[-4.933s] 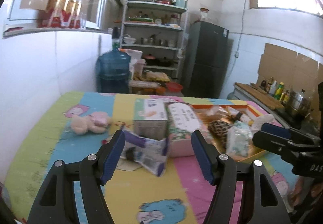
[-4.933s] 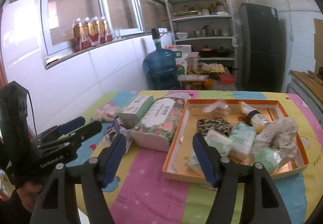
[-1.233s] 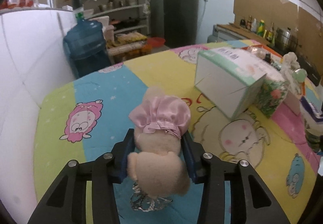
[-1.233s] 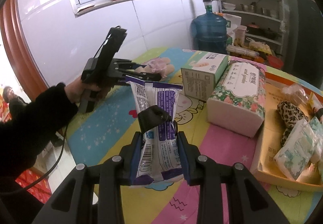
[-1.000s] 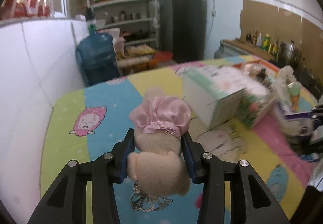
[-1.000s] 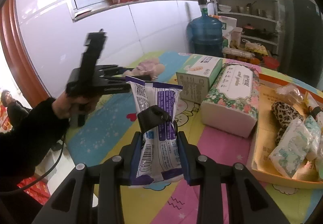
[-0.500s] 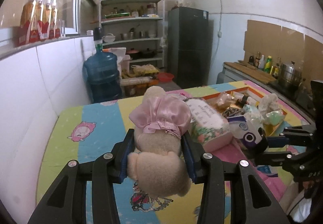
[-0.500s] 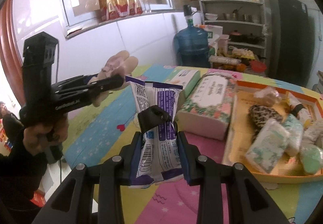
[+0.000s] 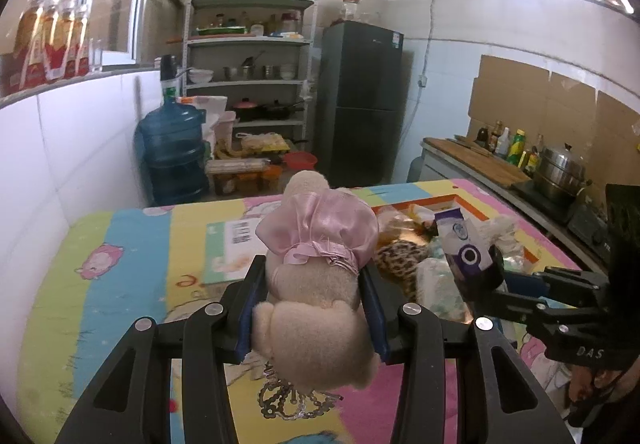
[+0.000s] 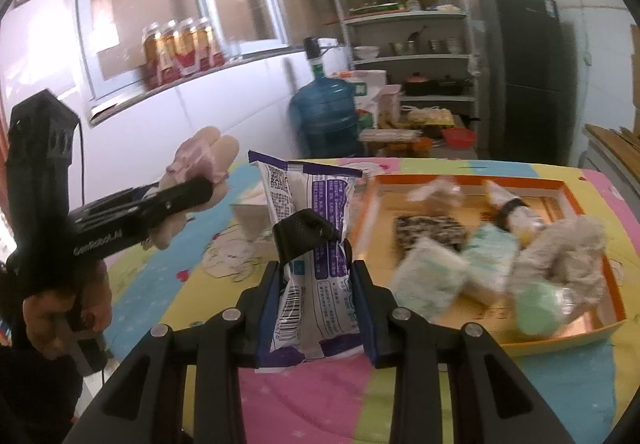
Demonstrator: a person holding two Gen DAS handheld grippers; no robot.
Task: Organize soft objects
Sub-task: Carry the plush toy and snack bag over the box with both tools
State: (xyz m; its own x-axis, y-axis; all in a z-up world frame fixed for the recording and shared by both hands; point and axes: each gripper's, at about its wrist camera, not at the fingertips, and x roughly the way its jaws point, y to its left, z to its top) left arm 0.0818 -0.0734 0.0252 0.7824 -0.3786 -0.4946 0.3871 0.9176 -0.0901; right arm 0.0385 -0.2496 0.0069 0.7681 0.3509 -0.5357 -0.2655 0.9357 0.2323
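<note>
My left gripper (image 9: 312, 308) is shut on a beige plush toy (image 9: 316, 308) with a pink satin skirt, held above the table; a metal chain hangs under it. The toy also shows in the right wrist view (image 10: 200, 164). My right gripper (image 10: 316, 304) is shut on a white and purple soft packet (image 10: 316, 244) with a black clip, held above the table left of the orange tray (image 10: 560, 184). The packet also shows in the left wrist view (image 9: 464, 244). The tray holds several soft packs, a leopard-print pouch (image 10: 430, 234) and a fluffy grey item (image 10: 560, 256).
A green-white tissue box (image 9: 236, 248) lies on the colourful tablecloth (image 9: 100, 284) left of the tray. A blue water jug (image 9: 172, 152), shelves (image 9: 248, 84) and a dark fridge (image 9: 360, 104) stand beyond the table. A counter with bottles and a pot (image 9: 560, 168) is at the right.
Both grippers have swung right toward the orange tray, each still holding its item. The tray now lies closer in front of both views.
</note>
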